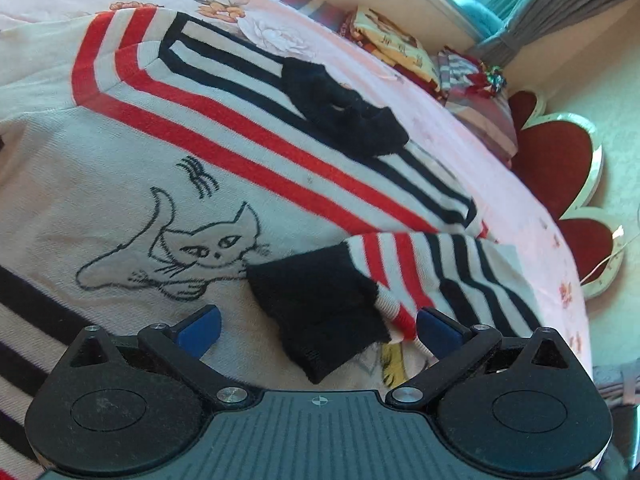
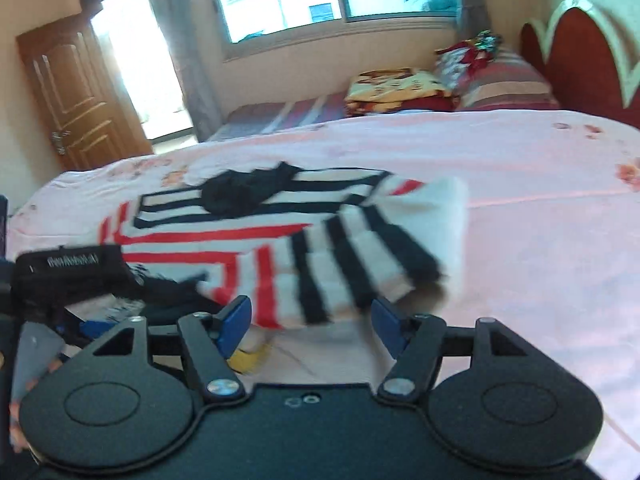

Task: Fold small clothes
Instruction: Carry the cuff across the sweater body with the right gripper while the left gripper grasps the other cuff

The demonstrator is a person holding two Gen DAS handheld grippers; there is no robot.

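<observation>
Since it is knitted, the striped cat sweater (image 1: 132, 168) will handle soft and limp, light but prone to sag and slide at any unsupported edge. It lies spread on the pink bedsheet (image 2: 520, 184), both sleeves already laid across the body. The left gripper (image 1: 318, 330) stands wide open with the near sleeve's black cuff (image 1: 320, 312) lying loose between its jaws, unpinched. The right gripper (image 2: 312, 322) is open too, its pads clear of the striped sleeve (image 2: 344, 252). Best hold, I judge: hem corners or a doubled fold edge, pinching both layers
</observation>
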